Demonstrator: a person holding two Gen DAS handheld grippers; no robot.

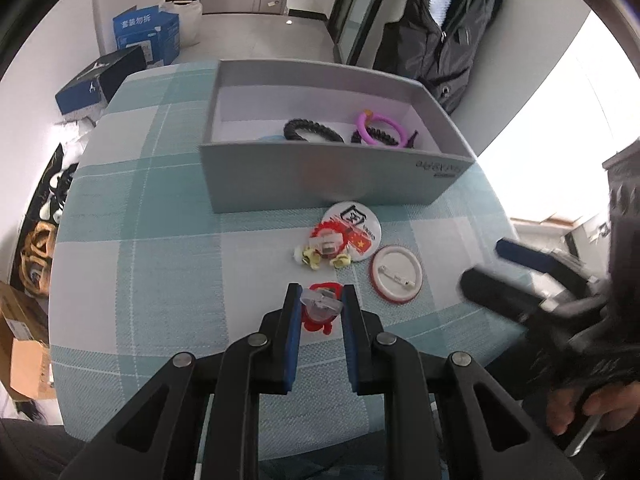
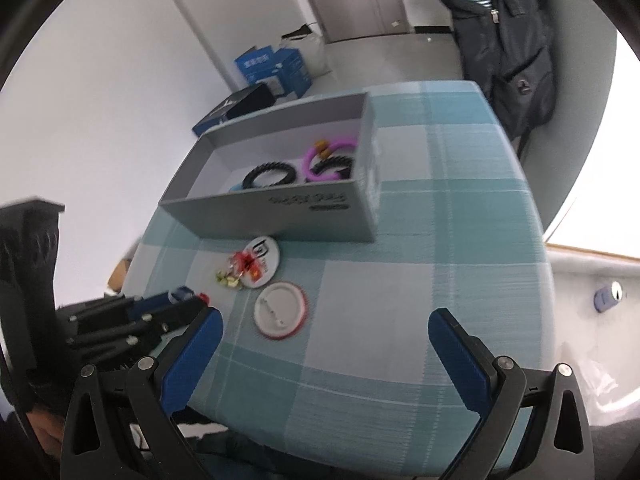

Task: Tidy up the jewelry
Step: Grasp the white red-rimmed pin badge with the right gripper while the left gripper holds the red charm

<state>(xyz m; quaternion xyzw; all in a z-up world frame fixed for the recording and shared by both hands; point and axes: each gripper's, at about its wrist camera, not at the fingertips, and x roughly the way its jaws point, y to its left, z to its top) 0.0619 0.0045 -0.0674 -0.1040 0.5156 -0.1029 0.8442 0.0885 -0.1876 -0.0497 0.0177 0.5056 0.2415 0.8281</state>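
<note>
Checked tablecloth [image 1: 160, 200]. Left gripper [image 1: 320, 304] clamped on red clip [image 1: 316, 322]; right gripper [image 2: 324, 332] wide, empty. Pickup step; next, lift into grey box [image 1: 320, 184].

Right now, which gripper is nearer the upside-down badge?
Right. The right gripper hangs open just in front of the upside-down badge; the left gripper is beside it, shut on a red clip.

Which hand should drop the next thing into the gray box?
Probably the left. The left gripper has its jaws shut on the red clip, facing the gray box. The right gripper is open and empty.
</note>
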